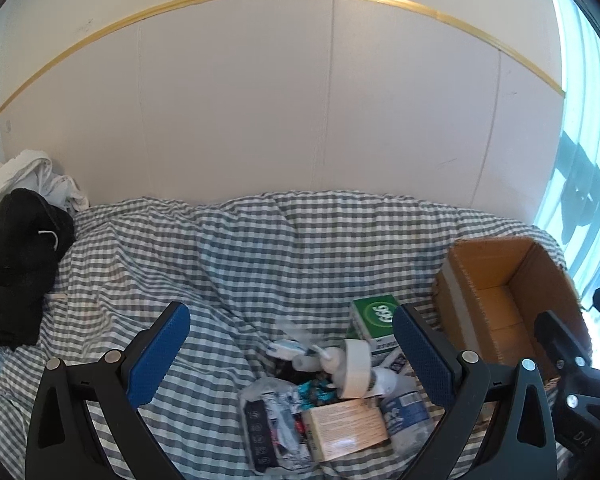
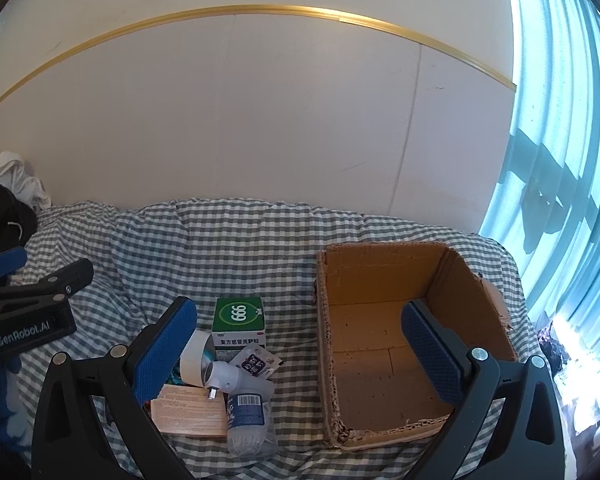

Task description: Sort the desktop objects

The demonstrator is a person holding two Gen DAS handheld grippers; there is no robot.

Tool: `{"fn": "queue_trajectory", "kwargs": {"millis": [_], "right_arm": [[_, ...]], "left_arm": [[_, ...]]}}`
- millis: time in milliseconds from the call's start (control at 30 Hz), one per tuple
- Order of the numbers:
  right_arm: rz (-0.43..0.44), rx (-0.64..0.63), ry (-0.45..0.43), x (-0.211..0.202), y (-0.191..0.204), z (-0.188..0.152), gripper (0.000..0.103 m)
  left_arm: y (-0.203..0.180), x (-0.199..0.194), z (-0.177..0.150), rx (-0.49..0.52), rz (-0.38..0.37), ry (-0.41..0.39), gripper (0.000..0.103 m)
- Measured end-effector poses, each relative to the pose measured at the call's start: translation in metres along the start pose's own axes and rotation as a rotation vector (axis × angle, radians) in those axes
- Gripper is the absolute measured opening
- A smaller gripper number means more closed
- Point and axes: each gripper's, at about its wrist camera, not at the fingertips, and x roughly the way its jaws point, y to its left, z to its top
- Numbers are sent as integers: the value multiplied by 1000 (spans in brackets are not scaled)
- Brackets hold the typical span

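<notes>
A black garment (image 1: 18,264) is seen heaped at the left on the gingham bedcover (image 1: 260,240). The left gripper (image 1: 290,344) is held with its blue pads wide apart above a pile of clutter: a tape roll (image 1: 354,368), a wood-grain box (image 1: 346,428), a plastic bottle (image 2: 248,420) and a green 999 medicine box (image 2: 240,320). Further right, the right gripper (image 2: 300,344) is likewise spread, empty, over the open cardboard box (image 2: 472,292).

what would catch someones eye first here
The open cardboard box on the right of the checked cover, with nothing visible inside. Left of it lies a pile of small items, the green 999 box standing out. Both claws, left and right, hang open above.
</notes>
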Motion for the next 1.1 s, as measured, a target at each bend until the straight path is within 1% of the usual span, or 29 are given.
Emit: {"fn": "queue_trajectory", "kwargs": {"millis": [233, 400, 467, 533, 600, 667, 800, 900, 967, 1100], "right_arm": [[33, -37, 29, 13, 14, -10, 102], [60, -65, 62, 25, 29, -19, 99], [80, -83, 81, 29, 37, -25, 95], [102, -99, 98, 33, 44, -32, 94], [112, -121, 115, 38, 51, -40, 90], [121, -137, 135, 43, 56, -48, 83], [156, -158, 181, 50, 61, -67, 82], [164, -185, 211, 61, 63, -82, 82], [165, -170, 252, 70, 57, -88, 76], [181, -162, 345, 94, 51, -102, 76]], "left_arm": [[22, 27, -10, 30, 51, 73, 103], [39, 49, -28, 26, 63, 167, 100], [42, 59, -36, 22, 73, 213, 98], [43, 67, -46, 17, 67, 252, 96], [39, 75, -56, 20, 56, 290, 95], [35, 81, -65, 24, 47, 317, 94], [27, 95, -81, 16, 49, 383, 94], [28, 108, -91, -45, 27, 433, 89], [26, 115, -98, -54, 8, 460, 86], [29, 129, -112, -75, 4, 509, 80]]}}
